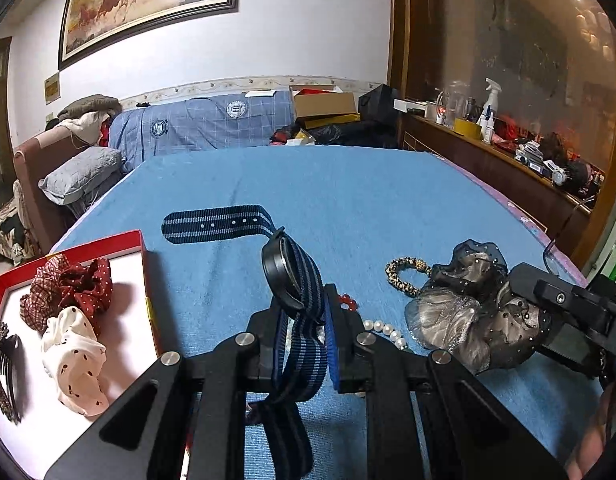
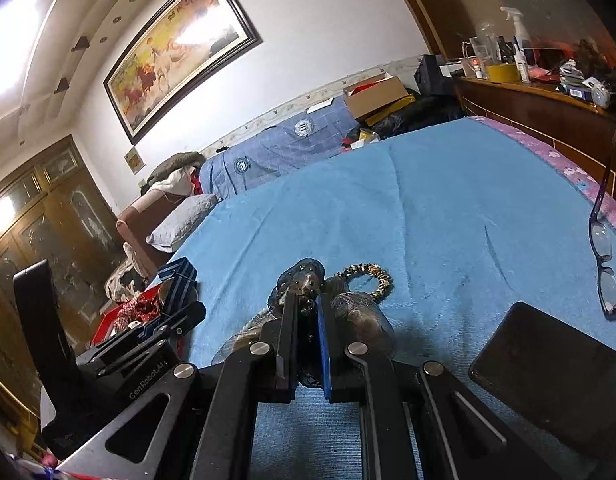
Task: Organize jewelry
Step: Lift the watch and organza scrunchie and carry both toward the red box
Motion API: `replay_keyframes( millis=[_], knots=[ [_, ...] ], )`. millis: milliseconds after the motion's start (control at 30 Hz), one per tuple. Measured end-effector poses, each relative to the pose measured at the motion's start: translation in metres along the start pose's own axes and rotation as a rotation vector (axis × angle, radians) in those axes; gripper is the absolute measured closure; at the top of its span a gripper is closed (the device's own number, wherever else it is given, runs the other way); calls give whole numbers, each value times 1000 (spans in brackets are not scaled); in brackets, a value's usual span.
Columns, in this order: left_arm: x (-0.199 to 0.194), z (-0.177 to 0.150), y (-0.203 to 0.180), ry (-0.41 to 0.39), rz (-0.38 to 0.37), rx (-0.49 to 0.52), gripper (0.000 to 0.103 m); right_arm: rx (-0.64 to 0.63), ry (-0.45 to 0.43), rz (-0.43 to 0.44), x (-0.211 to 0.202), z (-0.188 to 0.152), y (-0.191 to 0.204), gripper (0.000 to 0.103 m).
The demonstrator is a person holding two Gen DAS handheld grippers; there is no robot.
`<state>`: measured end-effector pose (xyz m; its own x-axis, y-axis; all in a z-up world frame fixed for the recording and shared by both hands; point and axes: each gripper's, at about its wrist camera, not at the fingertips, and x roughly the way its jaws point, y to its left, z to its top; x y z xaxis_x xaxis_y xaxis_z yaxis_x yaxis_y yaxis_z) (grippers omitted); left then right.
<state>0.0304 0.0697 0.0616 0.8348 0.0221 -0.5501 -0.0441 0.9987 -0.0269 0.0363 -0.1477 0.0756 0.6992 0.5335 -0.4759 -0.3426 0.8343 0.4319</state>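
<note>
A: What did the left gripper (image 1: pixel 306 320) have between its fingers?

B: The striped watch (image 1: pixel 292 276). The jaws stood narrow, pressed on the blue-and-navy strap, which ran lengthwise up between the fingers. The round black case sat just past the fingertips, and the free end of the strap trailed further out over the blue bedspread (image 1: pixel 347 200).

A: And which way did the red tray (image 1: pixel 142 264) lie from there?

B: To the left of that gripper, close by, with the scrunchies (image 1: pixel 68 296) already in it. So the left hand was plainly the nearer one; I'd judge the carry called for a short swing leftward, strap hanging.

A: The right gripper (image 2: pixel 304 320)?

B: Clamped tight on the dark gauzy hair bow (image 2: pixel 304 280), which rested on the bedspread. A leopard-print hair tie (image 2: pixel 371 276) lay just behind the bow, and the tray was well off to its left, beyond the other gripper
</note>
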Motion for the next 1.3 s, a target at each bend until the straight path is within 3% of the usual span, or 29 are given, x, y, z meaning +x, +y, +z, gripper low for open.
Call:
replay_keyframes(
  millis=[1300],
  knots=[
    [-29, -7, -25, -111, 110, 90, 87, -36, -21, -24, -1, 1, 7, 94]
  ],
)
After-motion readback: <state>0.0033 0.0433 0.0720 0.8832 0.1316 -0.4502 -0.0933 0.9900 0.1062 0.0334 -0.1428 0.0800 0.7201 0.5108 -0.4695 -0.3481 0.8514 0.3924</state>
